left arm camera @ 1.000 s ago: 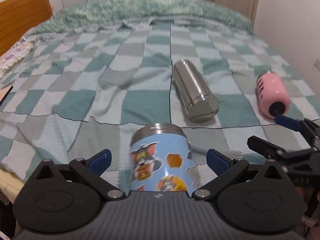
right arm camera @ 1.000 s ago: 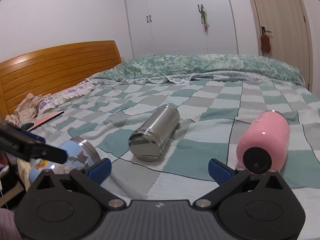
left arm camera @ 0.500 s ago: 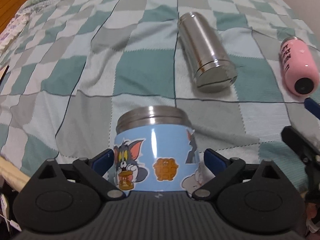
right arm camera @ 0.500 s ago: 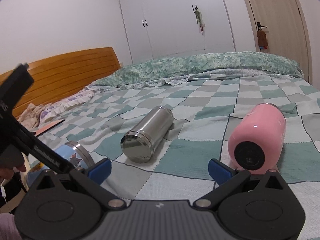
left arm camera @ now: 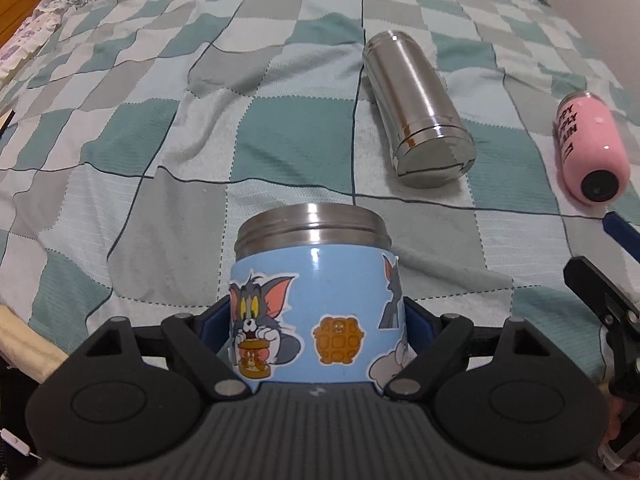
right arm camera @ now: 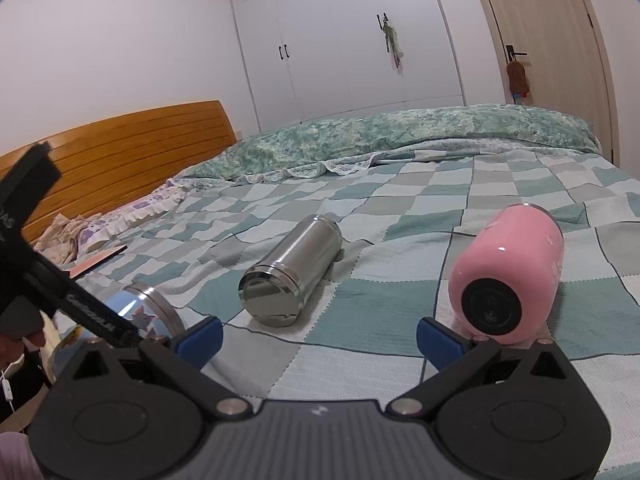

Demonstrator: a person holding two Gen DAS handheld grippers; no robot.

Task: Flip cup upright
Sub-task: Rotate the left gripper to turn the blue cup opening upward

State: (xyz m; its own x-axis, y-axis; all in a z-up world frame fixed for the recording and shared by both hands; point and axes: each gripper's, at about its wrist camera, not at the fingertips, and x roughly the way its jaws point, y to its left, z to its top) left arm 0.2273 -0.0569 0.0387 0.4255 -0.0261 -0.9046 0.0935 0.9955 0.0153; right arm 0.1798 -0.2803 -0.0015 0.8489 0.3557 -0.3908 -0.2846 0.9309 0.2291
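Cup (left arm camera: 316, 300): between my left gripper's (left arm camera: 318, 326) two fingers, which touch its sides, nearest of the three vessels, at the near edge of the bed (left arm camera: 160, 80)
Steel flask (left arm camera: 418, 108): lying on its side on the bed, beyond the cup and to its right
Bottle (left arm camera: 592, 146): lying on its side, right of the flask and apart from it
My right gripper (right arm camera: 320, 338): right of the cup, fingers spread, the flask and the bottle ahead of it
Pillows (right arm camera: 392, 136): along the far end of the bed
Headboard (right arm camera: 120, 152): left of the bed in my right view
Wardrobe (right arm camera: 340, 40): behind the bed
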